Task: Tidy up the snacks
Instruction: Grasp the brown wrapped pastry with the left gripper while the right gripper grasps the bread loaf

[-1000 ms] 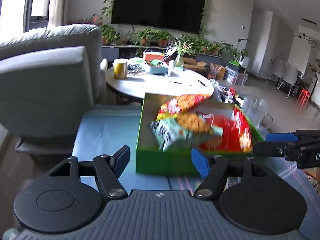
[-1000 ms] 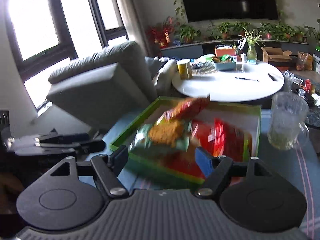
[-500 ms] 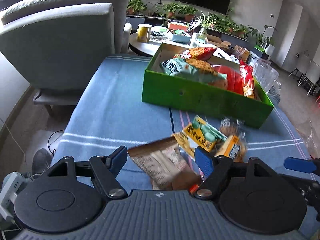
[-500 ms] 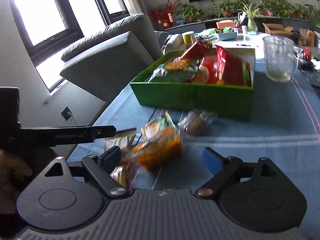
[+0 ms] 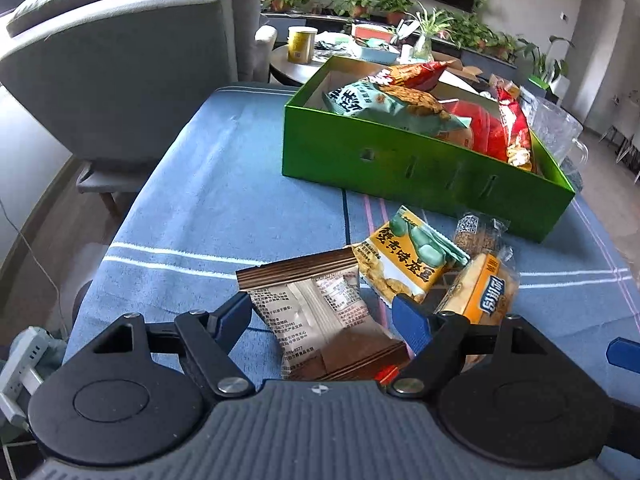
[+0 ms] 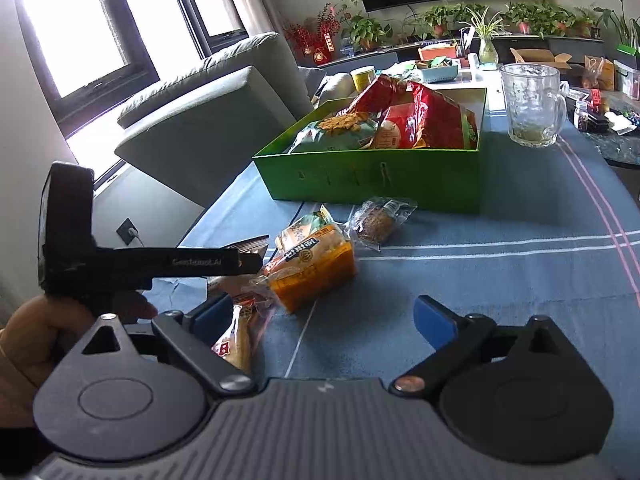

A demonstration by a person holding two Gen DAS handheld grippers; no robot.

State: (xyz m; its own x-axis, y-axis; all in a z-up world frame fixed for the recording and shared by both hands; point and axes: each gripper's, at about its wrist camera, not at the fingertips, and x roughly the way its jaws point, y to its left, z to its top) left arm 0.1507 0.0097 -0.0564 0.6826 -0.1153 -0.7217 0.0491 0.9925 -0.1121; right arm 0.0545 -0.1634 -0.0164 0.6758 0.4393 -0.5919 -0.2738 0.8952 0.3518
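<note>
A green box (image 5: 420, 168) holding chip bags stands at the far side of the blue cloth. Loose snacks lie in front of it: a brown packet (image 5: 320, 312), a yellow pea packet (image 5: 408, 264), an orange bread packet (image 5: 484, 292) and a clear-wrapped cake (image 5: 476, 232). My left gripper (image 5: 322, 318) hangs low over the brown packet, which lies between its jaws; they are opening and do not press on it. My right gripper (image 6: 323, 316) stands open over bare cloth, just short of the orange bread packet (image 6: 316, 268), with a red-labelled packet (image 6: 236, 344) by its left finger.
A glass mug (image 6: 532, 108) stands right of the green box (image 6: 380, 184). A grey armchair (image 5: 120, 80) sits beyond the table's left edge, a round white table (image 5: 296, 68) behind the box. A hand (image 6: 36, 328) holds the left tool at the right wrist view's left side.
Both grippers have come down and back from the green box to the loose snacks. The brown packet now lies between the left jaws, which have spread a little.
</note>
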